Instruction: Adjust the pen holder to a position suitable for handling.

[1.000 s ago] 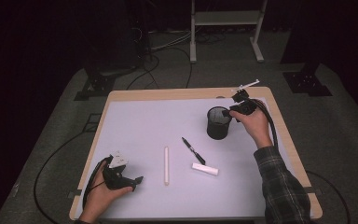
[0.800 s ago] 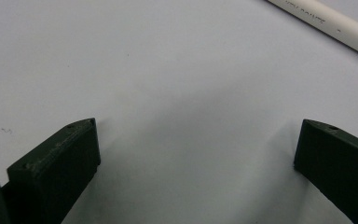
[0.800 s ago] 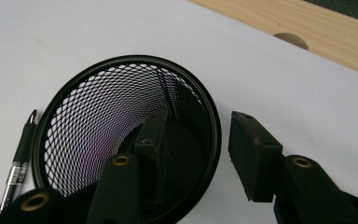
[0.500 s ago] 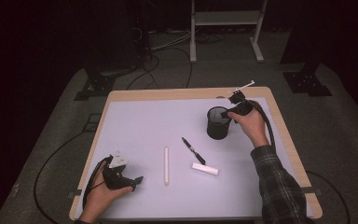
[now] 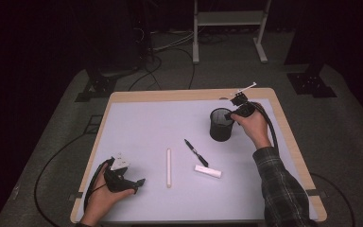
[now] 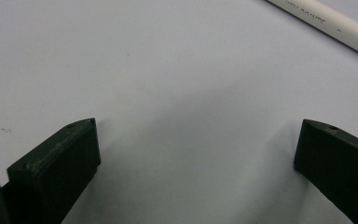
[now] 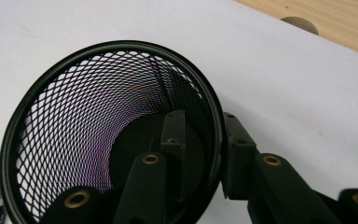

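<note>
Mesh cup [image 5: 221, 124] upright near worktop [image 5: 146, 123] far right corner, wall caught between right gripper [image 7: 200, 144] jaws just closing, one inside, one outside. Left gripper [image 5: 123, 178] jaws apart, empty, by near left corner, well apart.

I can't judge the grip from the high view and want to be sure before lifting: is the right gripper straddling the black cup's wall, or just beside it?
Observer: Straddling. The right gripper has one jaw inside the mesh cup and one outside its rim. The jaws have just been closing with the wall between them. I cannot tell whether both pads press yet.
Operator: Anything inside the cup?
Observer: No, the part of its dark floor that shows is bare.
Operator: And the left gripper?
Observer: The left gripper stands open over bare table, with a white tube lying beyond its jaws.
</note>
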The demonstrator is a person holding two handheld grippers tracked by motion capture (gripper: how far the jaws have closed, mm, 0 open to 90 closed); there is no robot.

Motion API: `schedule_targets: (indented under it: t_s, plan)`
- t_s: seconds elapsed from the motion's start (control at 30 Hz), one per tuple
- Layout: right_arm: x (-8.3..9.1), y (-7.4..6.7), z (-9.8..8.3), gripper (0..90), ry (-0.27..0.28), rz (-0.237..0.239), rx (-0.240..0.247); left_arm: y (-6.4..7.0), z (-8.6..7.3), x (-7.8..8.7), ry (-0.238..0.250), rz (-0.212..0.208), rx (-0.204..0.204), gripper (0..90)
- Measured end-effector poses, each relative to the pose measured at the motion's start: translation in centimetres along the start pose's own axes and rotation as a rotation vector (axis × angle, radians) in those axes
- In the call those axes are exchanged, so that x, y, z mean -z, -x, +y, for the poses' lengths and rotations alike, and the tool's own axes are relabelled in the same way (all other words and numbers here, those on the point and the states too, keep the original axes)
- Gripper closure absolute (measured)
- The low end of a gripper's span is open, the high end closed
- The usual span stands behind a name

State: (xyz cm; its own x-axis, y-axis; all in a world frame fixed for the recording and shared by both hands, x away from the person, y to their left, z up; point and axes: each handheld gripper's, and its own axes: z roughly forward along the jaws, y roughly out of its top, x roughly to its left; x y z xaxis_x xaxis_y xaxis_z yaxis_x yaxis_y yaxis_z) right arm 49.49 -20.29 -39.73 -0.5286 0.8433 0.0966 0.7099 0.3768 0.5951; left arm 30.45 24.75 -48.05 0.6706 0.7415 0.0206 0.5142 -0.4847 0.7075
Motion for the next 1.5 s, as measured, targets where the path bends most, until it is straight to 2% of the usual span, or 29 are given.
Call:
schedule_targets:
  t_s: [0.4,0.67,1.1,1.5]
  plan:
    - [0.2,-0.1,0.1,81.7,0.003,0.011,0.003,0.0,0.0,0.0,0.0,0.0,0.0,0.0]
    - [0.4,-0.4,0.1,81.8,-0.004,0.003,0.016,0.0,0.0,0.0,0.0,0.0,0.0,0.0]
    - [1.5,-0.8,0.2,81.8,0.016,0.011,0.023,0.0,0.0,0.0,0.0,0.0,0.0,0.0]
    - [3.0,-2.2,0.1,81.8,0.025,0.037,0.077,0.0,0.0,0.0,0.0,0.0,0.0,0.0]
